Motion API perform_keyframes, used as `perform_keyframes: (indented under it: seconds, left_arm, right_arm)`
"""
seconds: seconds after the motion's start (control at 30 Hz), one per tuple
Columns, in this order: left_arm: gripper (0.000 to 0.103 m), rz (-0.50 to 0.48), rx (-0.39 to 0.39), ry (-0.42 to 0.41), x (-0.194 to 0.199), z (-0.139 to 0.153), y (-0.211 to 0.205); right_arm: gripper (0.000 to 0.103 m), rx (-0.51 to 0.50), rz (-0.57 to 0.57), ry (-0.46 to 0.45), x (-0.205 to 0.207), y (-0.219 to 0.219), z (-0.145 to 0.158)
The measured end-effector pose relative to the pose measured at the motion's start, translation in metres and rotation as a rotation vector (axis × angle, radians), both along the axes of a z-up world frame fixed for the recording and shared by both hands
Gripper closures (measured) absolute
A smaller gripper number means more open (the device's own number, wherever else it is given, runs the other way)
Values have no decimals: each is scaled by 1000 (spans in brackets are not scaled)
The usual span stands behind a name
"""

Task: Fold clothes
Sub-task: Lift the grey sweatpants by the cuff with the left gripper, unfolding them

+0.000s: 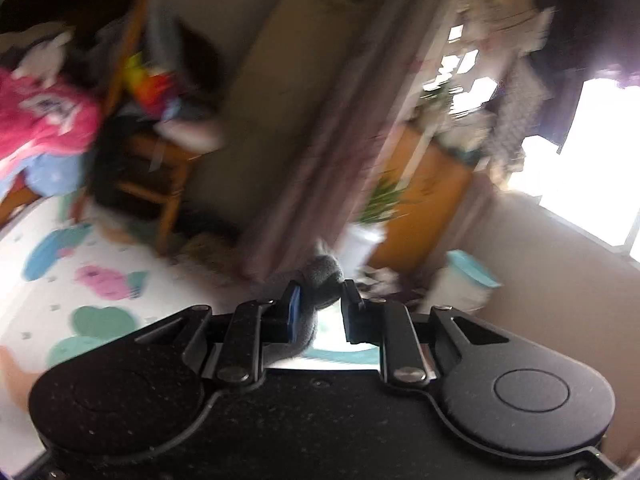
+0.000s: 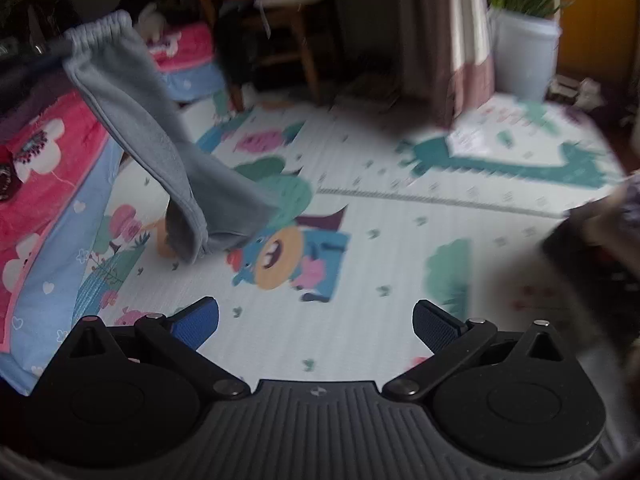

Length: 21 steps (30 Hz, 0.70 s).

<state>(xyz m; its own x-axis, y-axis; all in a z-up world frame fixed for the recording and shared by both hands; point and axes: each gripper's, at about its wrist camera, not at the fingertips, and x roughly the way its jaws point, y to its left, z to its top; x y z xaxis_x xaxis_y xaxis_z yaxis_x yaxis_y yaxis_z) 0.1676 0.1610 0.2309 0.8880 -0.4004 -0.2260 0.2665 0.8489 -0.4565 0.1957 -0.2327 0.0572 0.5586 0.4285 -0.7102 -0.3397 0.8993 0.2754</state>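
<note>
Right gripper (image 2: 316, 316), released and empty, faces the play mat (image 2: 400, 280); grey garment (image 2: 160, 152) hangs upper left, long axis diagonal, pinched by left gripper (image 1: 320, 300).

Left wrist camera: tilted, aimed up across the room, close behind my left gripper (image 1: 319, 304). Right wrist camera: faces down past my right gripper (image 2: 316, 326) onto the play mat (image 2: 400, 280) ahead. Shared: mat, wooden chair (image 1: 160, 184), potted plant (image 2: 524, 32).
</note>
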Motion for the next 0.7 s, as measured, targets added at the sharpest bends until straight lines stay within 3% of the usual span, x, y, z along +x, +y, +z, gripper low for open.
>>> perform_keyframes:
  seconds: [0.07, 0.17, 0.3, 0.5, 0.7]
  left_arm:
    - [84, -66, -42, -69, -25, 8, -24]
    - [84, -103, -83, -81, -53, 7, -48]
    - [84, -143, -84, 8, -63, -13, -75]
    - [84, -230, 18, 126, -62, -45, -118]
    - [84, -278, 78, 106, -80, -51, -123]
  right_arm:
    - [0, 51, -59, 6, -15, -31, 9]
    - [0, 128, -147, 15, -38, -78, 22]
    - [0, 213, -224, 9, -60, -119, 26]
    - [0, 209, -268, 12, -61, -130, 13]
    - [0, 175, -256, -7, -70, -126, 13]
